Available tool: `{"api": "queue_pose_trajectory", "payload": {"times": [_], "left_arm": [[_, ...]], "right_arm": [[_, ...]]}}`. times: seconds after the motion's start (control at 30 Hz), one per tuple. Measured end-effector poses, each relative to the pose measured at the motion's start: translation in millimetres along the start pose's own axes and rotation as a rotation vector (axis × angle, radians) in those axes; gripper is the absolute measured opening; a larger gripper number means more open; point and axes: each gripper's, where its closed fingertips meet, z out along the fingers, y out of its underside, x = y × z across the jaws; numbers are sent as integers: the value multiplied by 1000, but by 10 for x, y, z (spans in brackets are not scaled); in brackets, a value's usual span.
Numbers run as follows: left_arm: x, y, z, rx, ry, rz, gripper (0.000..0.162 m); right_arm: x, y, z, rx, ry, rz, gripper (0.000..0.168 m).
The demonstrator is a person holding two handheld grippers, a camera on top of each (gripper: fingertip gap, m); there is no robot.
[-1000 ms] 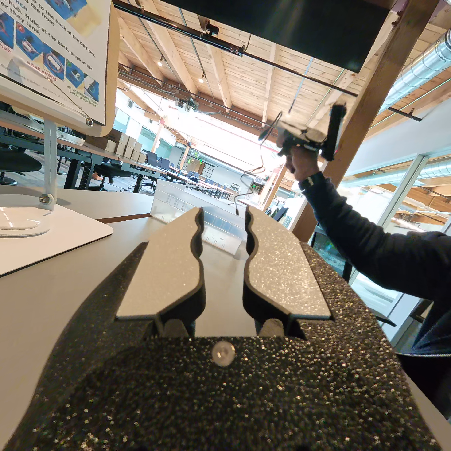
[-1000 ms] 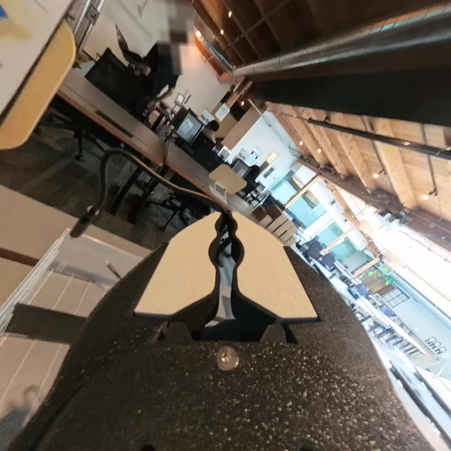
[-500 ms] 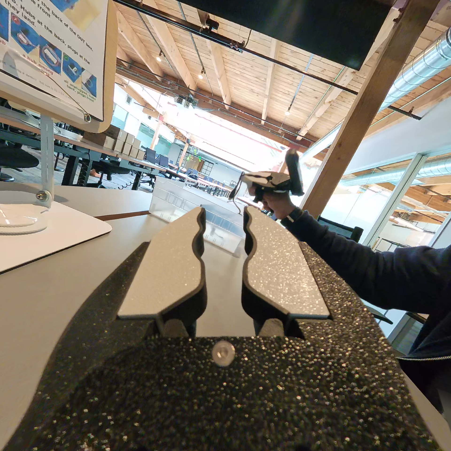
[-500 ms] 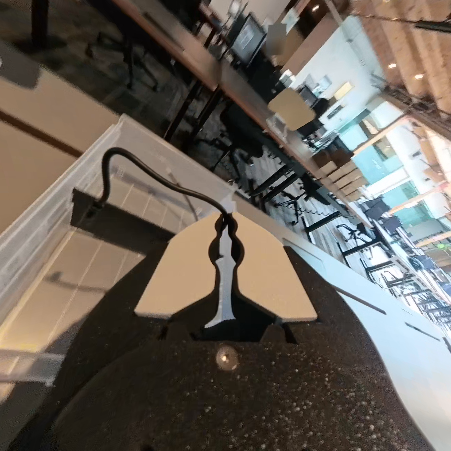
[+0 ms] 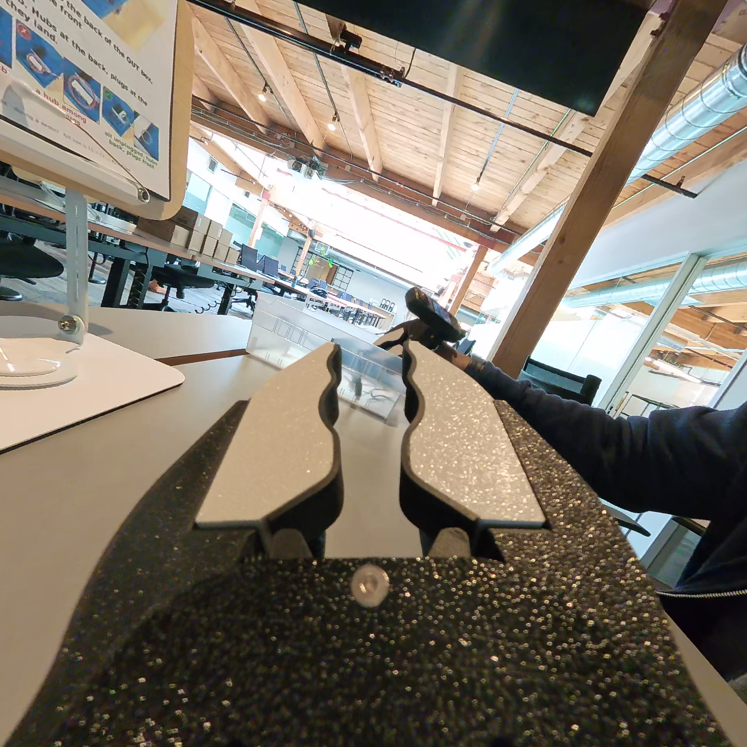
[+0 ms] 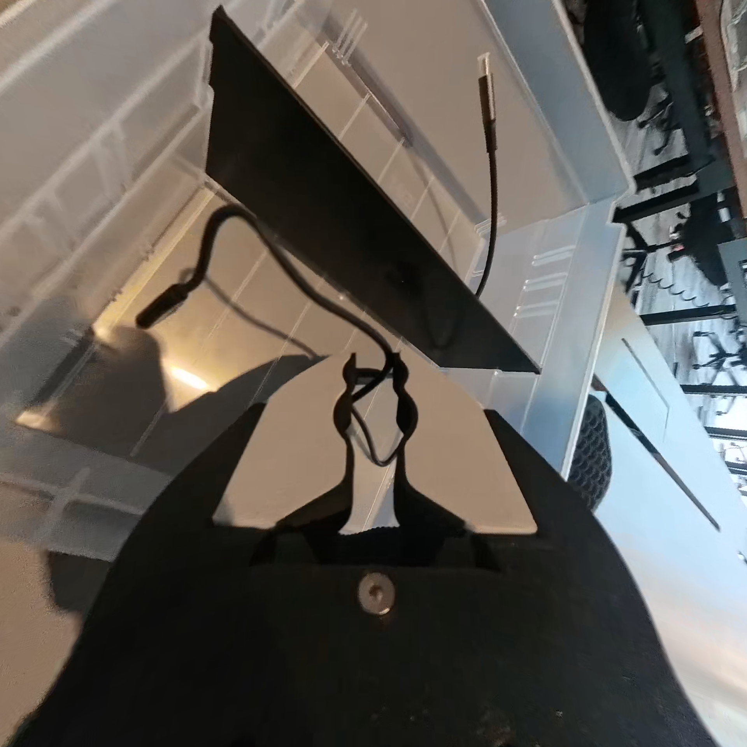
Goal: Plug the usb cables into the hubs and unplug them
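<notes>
My right gripper [image 6: 375, 364] points down into a clear plastic bin [image 6: 566, 250] that has a black divider [image 6: 323, 194]. Its jaws stand slightly apart. A thin black USB cable [image 6: 323, 301] runs between the fingertips. One end is a black plug [image 6: 161, 311] at the left, and a silver-tipped plug [image 6: 487, 81] lies at the upper right. My left gripper [image 5: 370, 355] rests low over the grey table [image 5: 81, 505], open and empty, and points at the bin [image 5: 283, 327]. The right gripper [image 5: 428, 319] shows there above the bin. No hub is in view.
A sign on a stand with a white base plate [image 5: 81, 388] is at the table's left. A person's dark sleeve [image 5: 606, 444] reaches in from the right. A wooden post [image 5: 586, 202] rises behind the bin. Desks and chairs fill the room beyond. The tips of one gripper are about 45 cm away from the tips of the other.
The right gripper has come down from high in the air into the bin, carrying the cable, and its jaws have parted. The left gripper has stayed in place.
</notes>
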Motion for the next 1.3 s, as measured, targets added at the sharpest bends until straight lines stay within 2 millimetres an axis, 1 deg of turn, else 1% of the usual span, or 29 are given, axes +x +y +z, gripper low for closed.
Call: {"api": "queue_pose_trajectory", "payload": {"times": [0.13,0.2,0.27,0.3,0.37,0.43,0.47,0.5,0.57,0.63,0.7,0.77,0.8,0.87,0.93,0.97,1.03,1.1,1.17,1.2,1.27,1.3], "left_arm": [[-1,6,6,-5,2,-5,28],[-1,11,11,-8,3,-6,28],[0,12,12,-9,4,-6,28],[0,12,13,-8,3,-5,28],[1,13,16,-9,3,-6,28],[2,21,21,-14,3,-6,28],[3,26,26,-17,3,-5,28],[4,31,29,-20,3,-4,28],[8,44,39,-28,0,4,28],[16,54,46,-33,-8,21,28],[27,64,53,-37,-21,49,28],[39,71,59,-41,-44,88,28],[44,73,60,-42,-57,110,28],[42,75,61,-49,-89,158,28],[12,83,65,-78,-135,233,29],[-13,89,66,-99,-167,287,31],[-70,66,60,-128,-250,414,37],[-111,-26,42,-140,-348,556,43],[-89,-169,18,-148,-421,696,46],[-69,-271,-8,-149,-458,755,46],[-7,-542,-104,-162,-525,860,46],[21,-707,-188,-186,-561,908,45]], "right_arm": [[-25,11,-51,12,-83,67,34],[-22,-17,-110,39,-131,123,41],[28,-83,-205,89,-158,185,45],[74,-153,-279,140,-160,225,45],[119,-401,-512,302,-191,315,45],[40,-717,-834,480,-234,352,45],[-63,-885,-1010,561,-253,339,45],[-217,-1054,-1180,633,-276,314,44],[-649,-1382,-1463,743,-335,250,44],[-1155,-1673,-1618,816,-388,190,43],[-1668,-1920,-1640,864,-455,173,43],[-2124,-2096,-1549,886,-527,212,43],[-2304,-2148,-1481,894,-548,241,42],[-2583,-2175,-1354,890,-566,277,40],[-2765,-2141,-1330,896,-580,251,39],[-2804,-2113,-1342,912,-573,231,36],[-2821,-2075,-1420,955,-585,225,31],[-2812,-2063,-1489,983,-628,265,26],[-2820,-2060,-1493,976,-665,290,25],[-2822,-2062,-1485,972,-668,291,25],[-2847,-2063,-1483,966,-676,277,25],[-2861,-2063,-1486,964,-676,267,24]]}}
